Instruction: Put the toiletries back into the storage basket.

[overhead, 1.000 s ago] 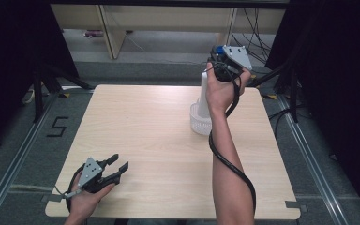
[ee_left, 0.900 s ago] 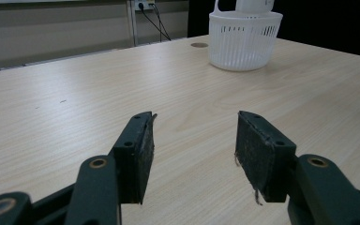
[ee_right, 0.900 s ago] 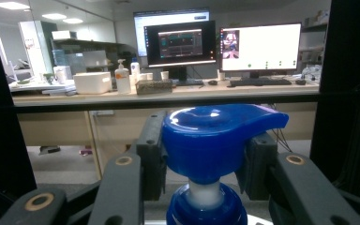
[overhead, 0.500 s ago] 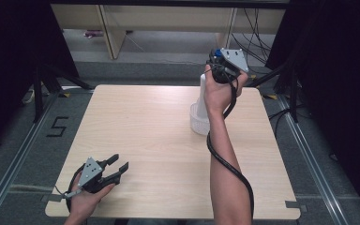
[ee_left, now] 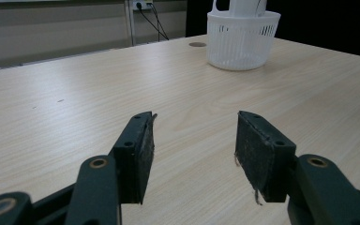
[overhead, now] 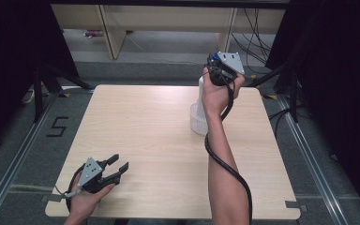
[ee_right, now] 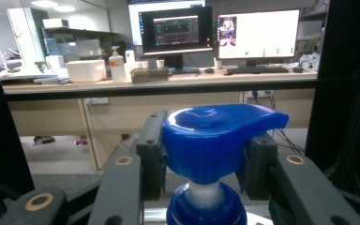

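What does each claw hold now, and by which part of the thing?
The right claw grips the white pump bottle by its blue pump head. The left claw is open and holds nothing.

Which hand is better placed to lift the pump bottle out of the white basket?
Right. The right claw is clamped on the bottle's blue pump head, above the white basket. The left claw is open and lies at the table's near corner, far away.
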Available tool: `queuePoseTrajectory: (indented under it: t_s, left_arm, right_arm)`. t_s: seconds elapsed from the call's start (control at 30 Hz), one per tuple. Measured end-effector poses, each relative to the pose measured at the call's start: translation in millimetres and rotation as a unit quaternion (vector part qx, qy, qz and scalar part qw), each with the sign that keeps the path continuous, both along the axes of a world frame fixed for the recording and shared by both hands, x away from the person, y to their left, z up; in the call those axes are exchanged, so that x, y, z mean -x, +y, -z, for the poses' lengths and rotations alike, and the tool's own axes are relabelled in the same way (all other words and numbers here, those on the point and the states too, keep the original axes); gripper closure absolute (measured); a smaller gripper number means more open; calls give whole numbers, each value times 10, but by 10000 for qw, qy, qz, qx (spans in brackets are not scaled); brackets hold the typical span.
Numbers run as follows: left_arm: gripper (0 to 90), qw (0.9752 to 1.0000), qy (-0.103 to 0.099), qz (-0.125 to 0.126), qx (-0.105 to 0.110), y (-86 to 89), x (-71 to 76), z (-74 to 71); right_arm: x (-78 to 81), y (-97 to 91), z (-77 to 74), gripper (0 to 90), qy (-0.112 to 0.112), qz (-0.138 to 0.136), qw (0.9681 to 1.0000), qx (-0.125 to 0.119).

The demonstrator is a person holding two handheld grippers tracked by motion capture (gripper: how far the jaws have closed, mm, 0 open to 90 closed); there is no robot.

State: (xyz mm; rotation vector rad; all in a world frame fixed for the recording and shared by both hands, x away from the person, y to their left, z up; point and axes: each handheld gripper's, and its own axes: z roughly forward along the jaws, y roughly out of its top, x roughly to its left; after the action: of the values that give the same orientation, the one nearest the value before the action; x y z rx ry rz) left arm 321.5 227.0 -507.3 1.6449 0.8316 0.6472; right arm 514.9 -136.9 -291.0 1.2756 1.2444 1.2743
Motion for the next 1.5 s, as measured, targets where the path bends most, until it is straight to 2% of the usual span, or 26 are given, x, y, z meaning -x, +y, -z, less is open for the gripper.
queuePoseTrajectory:
  t_s: [0.03, 0.07, 0.1, 0.17, 0.2, 0.37, 0.43, 0.6, 0.87, 0.97, 1.07, 1.17, 1.2, 1.27, 1.37, 1.4, 1.43, 1.5]
  left_arm:
    - [468, 10000, -3, 7, 5, 0, 1, -1]
    - [468, 10000, 0, 7, 6, 0, 1, 0]
    - [468, 10000, -1, 5, 0, -1, 1, 1]
    - [468, 10000, -1, 8, -2, -2, 0, 3]
    - [468, 10000, 0, 19, -4, -5, -2, 4]
    - [468, 10000, 2, 22, -10, -7, 0, 3]
    - [468, 9999, -63, 74, 32, -11, -15, 12]
    - [469, 9999, -70, 86, 25, -7, -17, 14]
    - [469, 9999, -62, 93, 33, -15, -14, 16]
    - [470, 10000, 11, 48, -17, -14, 0, 11]
    - [470, 10000, 13, 54, -30, -13, 0, 12]
    - [470, 10000, 10, 61, -44, -15, -1, 11]
    - [470, 10000, 3, 69, -42, -19, -1, 10]
    - [470, 10000, 2, 76, -29, -25, 0, 12]
    - [470, 10000, 11, 75, -27, -26, 0, 15]
    - [470, 10000, 9, 74, -29, -24, 0, 14]
    - [470, 10000, 5, 76, -33, -25, 0, 14]
    - [470, 10000, 12, 78, -31, -27, 1, 16]
  right_arm:
    - [0, 0, 0, 599, 0, 0, 10000, 0]
    - [-11, -12, 20, 599, -9, 8, 9999, 100]
    - [-10, 0, 30, 599, -6, 8, 10000, -7]
    - [-5, -2, 35, 599, 44, -14, 10000, -18]
    - [-14, -11, 60, 599, 39, -1, 10000, 56]
    - [-17, -12, 114, 599, 96, 22, 9999, 71]
    - [-20, -14, 129, 599, 126, 27, 9999, 101]
    - [-25, -7, 205, 598, 198, 36, 9998, -23]
    - [-40, -19, 321, 598, 302, 85, 9995, 54]
    - [-46, -15, 352, 598, 326, 97, 9994, -41]
    - [-51, -23, 376, 598, 360, 79, 9993, 57]
    - [-54, -13, 398, 597, 375, 82, 9993, -3]
    - [-55, -21, 406, 598, 395, 77, 9992, 83]
    - [-57, -17, 425, 597, 429, 98, 9990, -7]
    - [-60, -16, 464, 597, 451, 88, 9989, 18]
    - [-55, -5, 486, 597, 521, 93, 9986, -30]
    - [-66, -16, 500, 597, 477, 61, 9988, 33]
    - [-71, -12, 521, 597, 510, 76, 9987, -1]
